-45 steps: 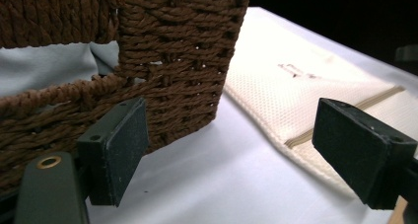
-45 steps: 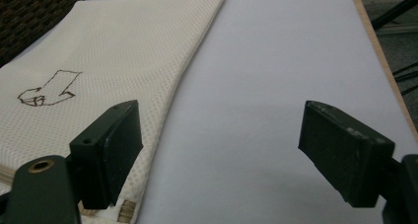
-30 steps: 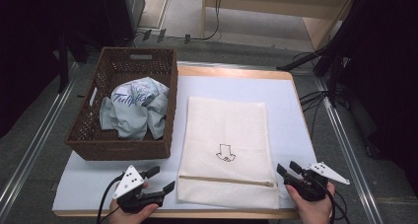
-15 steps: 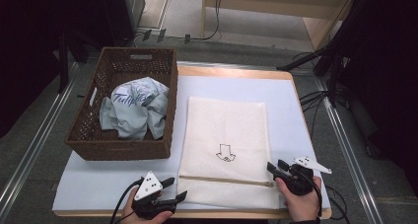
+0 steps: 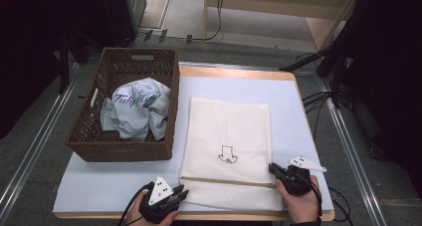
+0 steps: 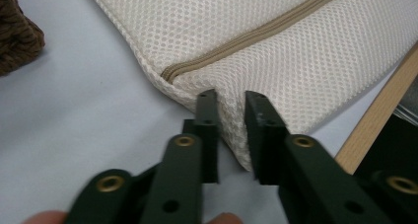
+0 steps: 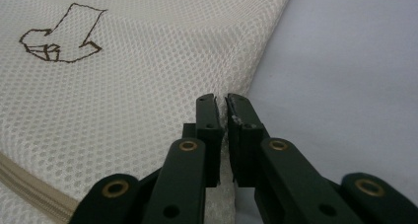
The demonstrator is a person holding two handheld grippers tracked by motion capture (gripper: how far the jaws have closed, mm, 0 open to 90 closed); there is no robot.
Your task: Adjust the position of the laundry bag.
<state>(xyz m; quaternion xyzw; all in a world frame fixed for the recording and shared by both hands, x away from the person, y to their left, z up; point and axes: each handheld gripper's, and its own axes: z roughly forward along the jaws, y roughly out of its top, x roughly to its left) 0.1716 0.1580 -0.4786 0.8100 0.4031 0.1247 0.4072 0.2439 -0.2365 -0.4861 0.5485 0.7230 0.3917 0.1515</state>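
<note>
At the near edge of the surface, the left tongs and right tongs have just been closing and each pinch 1 near corner of the mesh laundry bag, seemingly to lift it; farther off, the basket holds crumpled clothes.

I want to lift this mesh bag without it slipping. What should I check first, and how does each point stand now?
1. Left hand-held gripper pinches the mesh bag at its near left corner: ok; jaws just closed.
2. Right hand-held gripper pinches the bag's right edge: ok; jaws just closed.
3. Zipper shut: ok at the left end; the rest cannot tell.
4. Bag lies flat: ok.
5. Basket apart from the bag: ok.
</note>
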